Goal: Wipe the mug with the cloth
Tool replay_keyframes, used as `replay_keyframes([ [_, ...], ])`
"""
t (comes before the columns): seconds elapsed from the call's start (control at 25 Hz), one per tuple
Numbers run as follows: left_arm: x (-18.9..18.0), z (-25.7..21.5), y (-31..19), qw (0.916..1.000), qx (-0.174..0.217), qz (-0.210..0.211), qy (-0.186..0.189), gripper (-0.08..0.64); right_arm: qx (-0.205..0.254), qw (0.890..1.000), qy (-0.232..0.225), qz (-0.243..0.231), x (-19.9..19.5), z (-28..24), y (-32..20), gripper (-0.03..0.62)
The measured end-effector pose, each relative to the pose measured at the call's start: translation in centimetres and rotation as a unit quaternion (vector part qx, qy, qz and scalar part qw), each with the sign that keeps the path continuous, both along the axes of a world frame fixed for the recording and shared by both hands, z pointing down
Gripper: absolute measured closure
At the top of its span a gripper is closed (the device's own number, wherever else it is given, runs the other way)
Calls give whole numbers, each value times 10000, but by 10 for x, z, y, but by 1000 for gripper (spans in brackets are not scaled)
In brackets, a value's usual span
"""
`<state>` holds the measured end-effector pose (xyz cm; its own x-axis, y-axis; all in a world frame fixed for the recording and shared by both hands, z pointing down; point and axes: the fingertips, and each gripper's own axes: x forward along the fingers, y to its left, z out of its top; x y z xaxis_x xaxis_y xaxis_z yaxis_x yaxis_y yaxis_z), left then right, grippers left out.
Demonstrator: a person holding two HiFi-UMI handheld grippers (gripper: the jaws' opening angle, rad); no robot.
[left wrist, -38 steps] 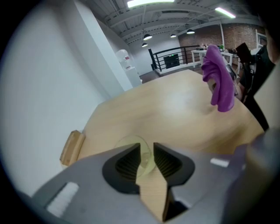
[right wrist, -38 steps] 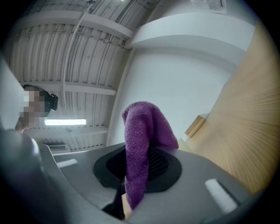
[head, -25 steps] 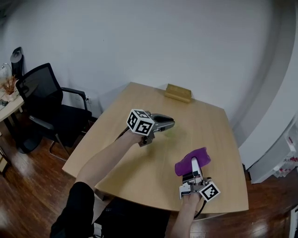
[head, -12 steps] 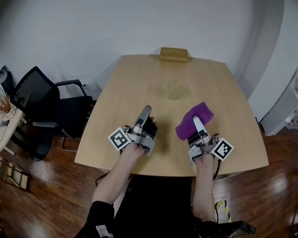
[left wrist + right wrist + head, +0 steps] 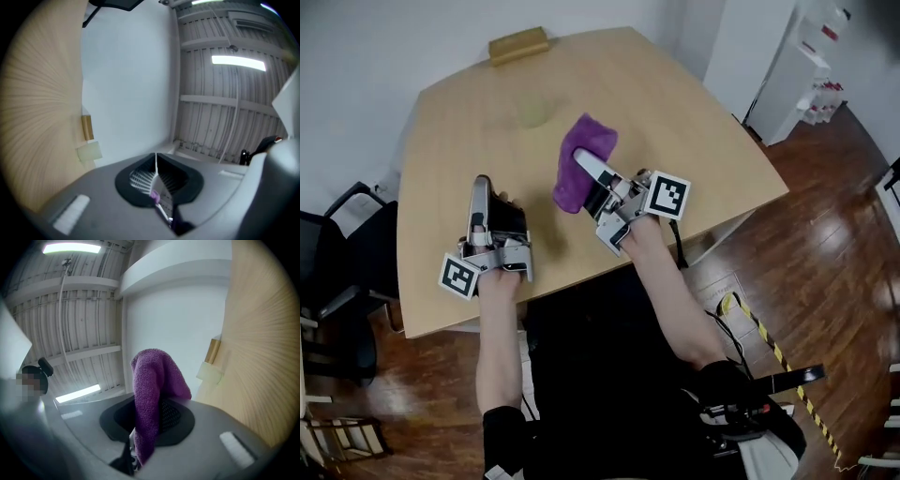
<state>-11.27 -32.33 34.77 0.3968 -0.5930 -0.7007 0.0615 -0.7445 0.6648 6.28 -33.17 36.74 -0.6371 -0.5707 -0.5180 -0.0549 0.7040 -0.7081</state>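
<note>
Head view: the left tongs (image 5: pixel 479 186), just closed empty, and the right tongs (image 5: pixel 584 161), pinching the purple cloth (image 5: pixel 570 187), hover above the near tabletop (image 5: pixel 675 112), the mug (image 5: pixel 532 112) standing farther off; left gripper view: jaws pressed together, nothing between; right gripper view: cloth clamped.

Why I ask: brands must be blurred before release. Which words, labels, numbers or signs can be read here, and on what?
None can be read in any view.
Left marker cube: black-and-white square pattern, no letters.
Right marker cube: the same.
Items on the white shelf unit: reddish print, too small to read.
</note>
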Motion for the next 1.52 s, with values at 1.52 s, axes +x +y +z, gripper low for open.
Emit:
replay_keyframes([
  [1.52, 15, -29, 261, 9952, 678, -576, -414, 549, 242, 9975, -33, -660, 10, -15, 234, 540],
])
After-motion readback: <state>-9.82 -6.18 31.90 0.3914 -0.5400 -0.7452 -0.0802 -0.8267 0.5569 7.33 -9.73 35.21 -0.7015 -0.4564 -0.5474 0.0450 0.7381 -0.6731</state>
